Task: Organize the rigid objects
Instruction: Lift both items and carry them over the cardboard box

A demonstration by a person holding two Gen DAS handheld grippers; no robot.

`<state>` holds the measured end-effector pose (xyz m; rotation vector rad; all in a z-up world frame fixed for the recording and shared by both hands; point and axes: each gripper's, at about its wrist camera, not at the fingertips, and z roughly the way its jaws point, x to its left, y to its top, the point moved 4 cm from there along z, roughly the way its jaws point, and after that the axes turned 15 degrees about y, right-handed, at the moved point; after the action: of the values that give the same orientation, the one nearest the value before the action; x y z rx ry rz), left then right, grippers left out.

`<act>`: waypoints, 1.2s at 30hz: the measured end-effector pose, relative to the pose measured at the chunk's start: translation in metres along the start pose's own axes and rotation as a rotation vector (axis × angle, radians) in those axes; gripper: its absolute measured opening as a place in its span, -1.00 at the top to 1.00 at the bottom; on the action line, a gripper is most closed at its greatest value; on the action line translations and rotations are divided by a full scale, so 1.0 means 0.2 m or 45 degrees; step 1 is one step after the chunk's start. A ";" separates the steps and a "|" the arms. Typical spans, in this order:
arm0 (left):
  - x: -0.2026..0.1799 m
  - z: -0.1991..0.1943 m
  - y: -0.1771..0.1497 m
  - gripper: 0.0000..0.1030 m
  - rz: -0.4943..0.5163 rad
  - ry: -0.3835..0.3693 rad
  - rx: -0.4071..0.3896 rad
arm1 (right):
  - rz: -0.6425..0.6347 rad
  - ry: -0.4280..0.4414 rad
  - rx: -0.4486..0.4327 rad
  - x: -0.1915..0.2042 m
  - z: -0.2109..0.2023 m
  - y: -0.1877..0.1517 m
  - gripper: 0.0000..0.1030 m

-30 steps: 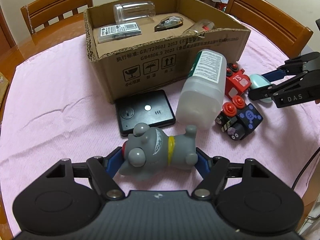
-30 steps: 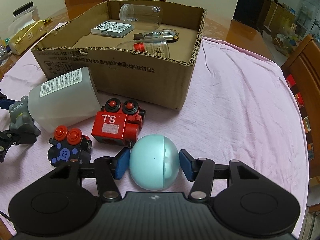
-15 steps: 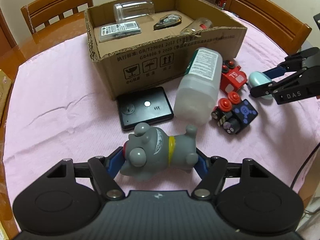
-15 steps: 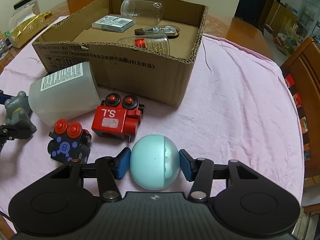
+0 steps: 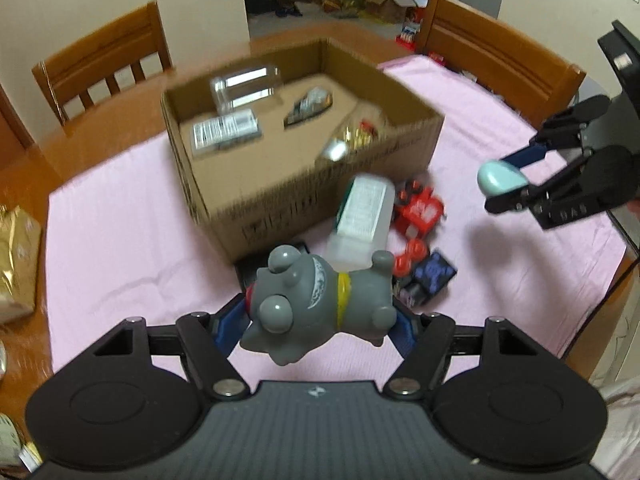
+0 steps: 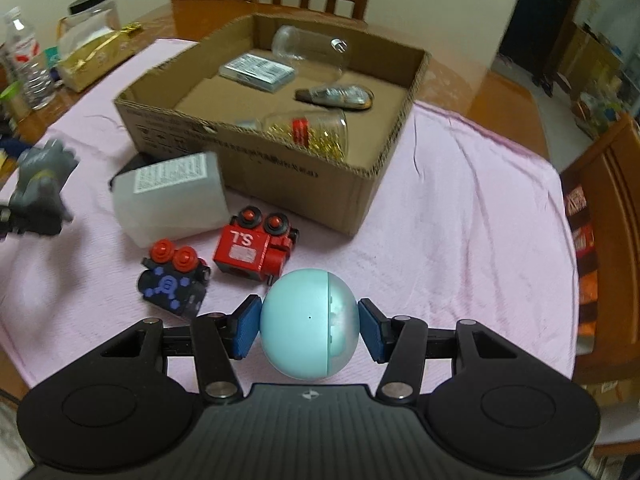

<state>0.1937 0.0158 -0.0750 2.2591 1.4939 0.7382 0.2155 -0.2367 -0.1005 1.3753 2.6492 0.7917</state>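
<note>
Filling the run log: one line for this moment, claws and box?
left claw: shut on grey toy dog | right claw: shut on blue egg | both above cloth | cardboard box: four items inside

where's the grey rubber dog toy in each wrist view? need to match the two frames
Left wrist view: grey rubber dog toy at lower centre, lying sideways, clamped between the left tongs.
Right wrist view: same toy at the far left edge, blurred, seen from its side.
Shared landmark: the open brown cardboard box on the pink tablecloth, beyond the toy in the left view and to its right in the right view.
</note>
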 end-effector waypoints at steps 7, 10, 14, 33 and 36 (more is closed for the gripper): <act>0.04 -0.04 0.20 -0.37 -0.004 0.039 -0.106 | -0.086 0.022 -0.030 0.03 -0.12 0.09 -0.12; 0.08 -0.02 0.29 -0.37 -0.018 0.065 -0.148 | -0.101 0.033 -0.047 0.04 -0.15 0.14 -0.12; 0.13 0.05 0.40 -0.37 -0.056 0.107 -0.174 | -0.128 0.034 -0.063 0.04 -0.17 0.20 -0.12; 0.17 0.10 0.24 -0.91 -0.228 0.228 -0.157 | -0.196 0.023 -0.089 0.07 -0.15 0.41 -0.12; 0.21 0.06 0.20 -0.94 -0.287 0.248 -0.143 | -0.210 0.029 -0.095 0.08 -0.14 0.46 -0.12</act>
<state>0.2431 0.0386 -0.0542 1.9430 1.7142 0.9669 0.2665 -0.1920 -0.0306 1.1204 2.6765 0.8806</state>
